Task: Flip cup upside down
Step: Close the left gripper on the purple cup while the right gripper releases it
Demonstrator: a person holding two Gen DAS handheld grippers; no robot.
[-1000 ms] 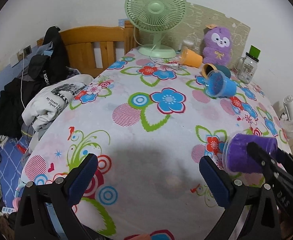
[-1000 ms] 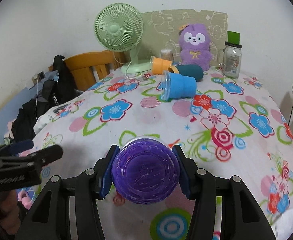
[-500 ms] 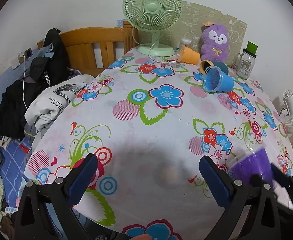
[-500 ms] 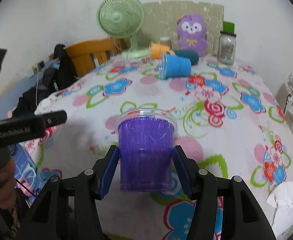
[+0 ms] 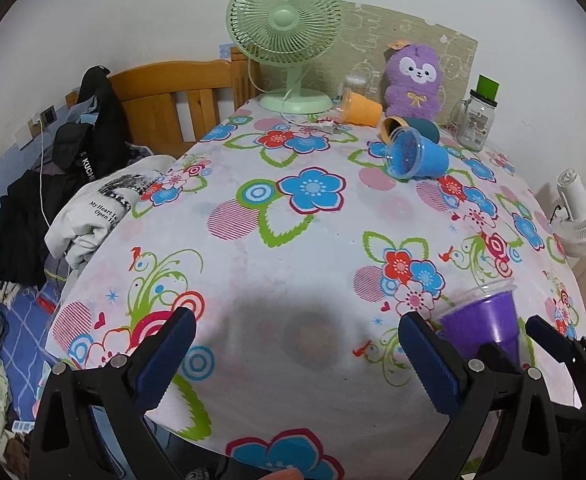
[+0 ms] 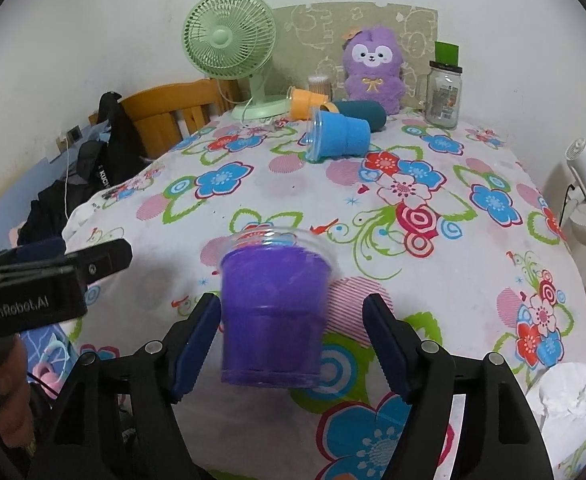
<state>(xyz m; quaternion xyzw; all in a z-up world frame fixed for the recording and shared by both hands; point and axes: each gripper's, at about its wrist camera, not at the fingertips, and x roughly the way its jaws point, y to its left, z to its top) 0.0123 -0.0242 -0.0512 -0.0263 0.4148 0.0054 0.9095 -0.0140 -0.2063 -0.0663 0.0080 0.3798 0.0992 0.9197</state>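
Note:
A purple cup point(image 6: 271, 312) with a clear rim stands between the pads of my right gripper point(image 6: 293, 344), near the front of the flowered table point(image 6: 413, 240). Its wide clear rim faces away from the camera and its narrow base is nearest me. The image of it is blurred. The right gripper's jaws stand wider than the cup, with gaps on both sides. In the left wrist view the cup point(image 5: 483, 322) shows at the right. My left gripper point(image 5: 293, 354) is open and empty over the table's front edge.
A blue cup point(image 6: 339, 136), an orange cup point(image 6: 307, 102) and a dark teal cup point(image 6: 363, 114) lie on their sides at the back. A green fan point(image 6: 233, 46), a purple plush point(image 6: 373, 66) and a glass jar point(image 6: 445, 94) stand behind. Clothes point(image 5: 77, 184) hang at the left.
The right gripper tipped the purple cup from lying base-toward-camera to standing, then opened its jaws off the cup. The left gripper drew back a little.

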